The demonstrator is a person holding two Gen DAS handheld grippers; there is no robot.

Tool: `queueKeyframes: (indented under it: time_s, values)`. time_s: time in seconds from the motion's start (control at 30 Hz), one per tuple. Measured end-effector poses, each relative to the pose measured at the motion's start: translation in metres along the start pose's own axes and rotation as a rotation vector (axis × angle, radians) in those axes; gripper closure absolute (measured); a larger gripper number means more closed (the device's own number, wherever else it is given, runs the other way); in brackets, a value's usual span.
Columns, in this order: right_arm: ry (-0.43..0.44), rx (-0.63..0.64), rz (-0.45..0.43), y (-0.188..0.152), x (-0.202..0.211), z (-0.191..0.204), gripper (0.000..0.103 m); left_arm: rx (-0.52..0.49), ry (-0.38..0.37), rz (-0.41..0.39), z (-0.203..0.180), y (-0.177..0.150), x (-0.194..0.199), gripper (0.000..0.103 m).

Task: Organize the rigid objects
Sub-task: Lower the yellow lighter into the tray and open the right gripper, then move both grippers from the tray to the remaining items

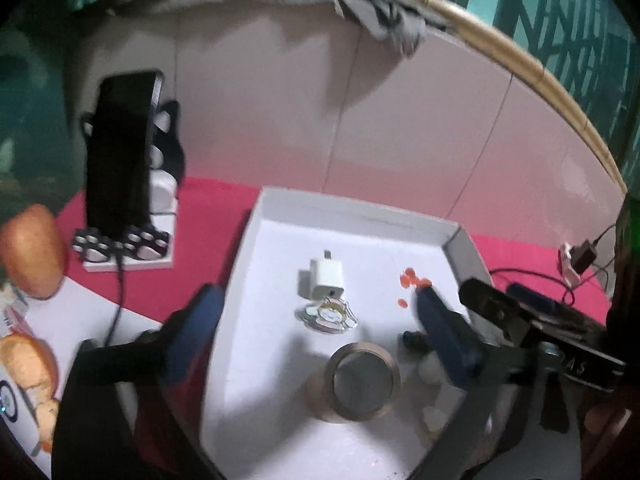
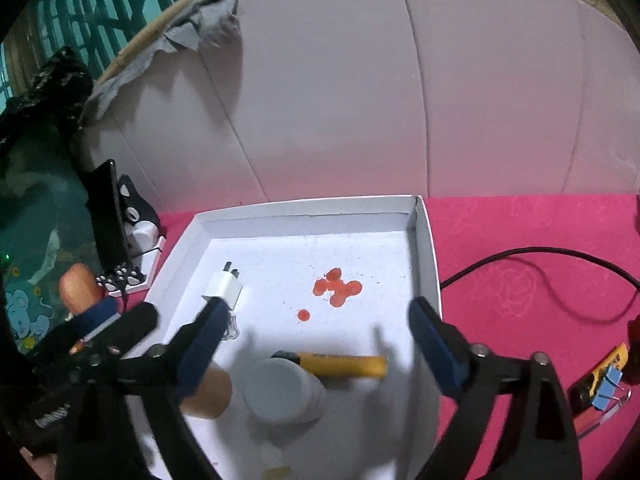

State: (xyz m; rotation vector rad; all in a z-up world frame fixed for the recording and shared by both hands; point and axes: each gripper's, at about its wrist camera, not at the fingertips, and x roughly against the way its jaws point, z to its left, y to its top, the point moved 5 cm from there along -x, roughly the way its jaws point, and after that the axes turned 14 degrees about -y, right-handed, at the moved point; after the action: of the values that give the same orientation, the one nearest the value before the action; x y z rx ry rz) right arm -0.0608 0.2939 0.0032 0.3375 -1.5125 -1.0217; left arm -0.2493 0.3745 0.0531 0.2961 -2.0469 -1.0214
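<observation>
While both jaws gape empty over the white tray (image 2: 424,240), charger (image 2: 224,289), yellow marker (image 2: 344,365), bottle (image 2: 280,392) inside.

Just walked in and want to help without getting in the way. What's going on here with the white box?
A person is sorting small items into a white box on a pink cloth, holding a gripper in each hand. Both the left gripper and right gripper hang open over the box, gripping nothing. Inside lie a white charger, a sticker, a tape roll, a white bottle and a yellow tube. Red stains mark the floor.
</observation>
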Motion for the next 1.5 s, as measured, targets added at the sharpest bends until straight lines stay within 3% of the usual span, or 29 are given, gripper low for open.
queueKeyframes:
  time_s: [0.17,0.4,0.6,0.7,0.8,0.93,0.97,1.23,1.37,1.5]
  values:
    - [-0.013,0.023,-0.085,-0.008,0.031,-0.011,0.007,-0.031,-0.03,-0.084,-0.019,0.0,0.031,0.0]
    - [-0.06,-0.059,-0.162,-0.018,0.072,-0.085,0.007,-0.138,-0.165,-0.06,-0.088,-0.017,0.037,0.0]
    - [-0.185,-0.182,-0.162,-0.033,0.088,-0.196,0.007,-0.306,-0.261,0.085,-0.162,-0.053,0.007,0.0]
    - [-0.254,-0.225,-0.112,-0.045,0.08,-0.25,0.007,-0.381,-0.327,0.213,-0.199,-0.083,-0.016,0.0]
    - [-0.258,-0.195,-0.052,-0.058,0.065,-0.28,0.007,-0.442,-0.364,0.331,-0.227,-0.109,-0.04,0.0]
    - [-0.241,-0.066,-0.009,-0.073,0.047,-0.285,0.007,-0.527,-0.399,0.446,-0.256,-0.134,-0.068,0.002]
    - [-0.249,-0.038,-0.005,-0.074,0.042,-0.284,0.007,-0.537,-0.406,0.466,-0.261,-0.137,-0.073,0.008]
    - [-0.225,0.044,0.007,-0.061,0.019,-0.281,0.008,-0.582,-0.372,0.561,-0.278,-0.137,-0.11,0.011]
    - [-0.188,0.054,0.036,-0.055,0.005,-0.275,0.016,-0.653,-0.334,0.561,-0.282,-0.138,-0.118,0.01]
    - [-0.16,0.092,0.057,-0.055,-0.002,-0.265,0.034,-0.682,-0.342,0.566,-0.284,-0.14,-0.119,0.011]
